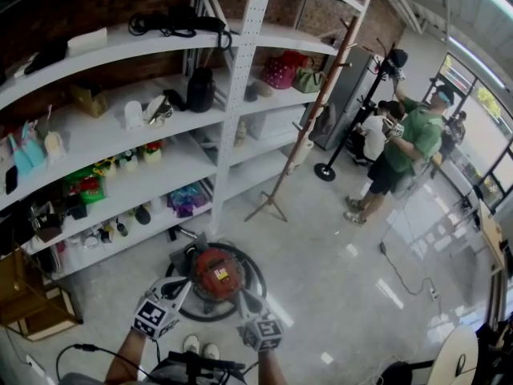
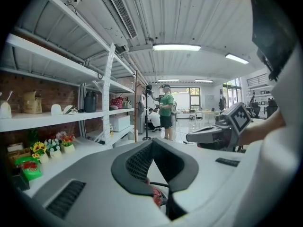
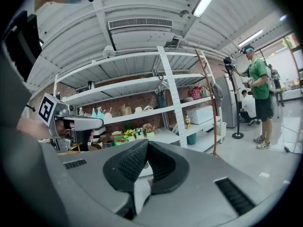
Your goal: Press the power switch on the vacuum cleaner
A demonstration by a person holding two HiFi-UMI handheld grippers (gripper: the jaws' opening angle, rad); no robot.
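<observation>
Standing over the vacuum cleaner (image 1: 216, 273), the person holds both tools low and aimed down at it. It is a red canister sitting on the floor (image 1: 337, 279) just out from the foot of the white shelving unit (image 1: 240, 95), with its dark hose (image 1: 255, 283) looped around the body.

The left tool (image 1: 186, 283) has its jaws brought together with nothing between them, and its tip hangs at the canister's left edge. The left gripper view shows the pads meeting at the tip (image 2: 152, 143), with a sliver of red showing through the gap behind them. The right tool (image 1: 240, 295) is likewise closed and empty (image 3: 147, 143), its tip near the canister's right side.

A pale label (image 1: 220, 276) shows on top of the shell, but the power switch itself cannot be picked out.

The shell looks like hard, smooth plastic, probably on wheels, so a slanted push may roll it or slide off. No grip is needed: a closed tip should serve as a blunt finger, pressing straight down onto the switch. The hose is soft and best avoided.
</observation>
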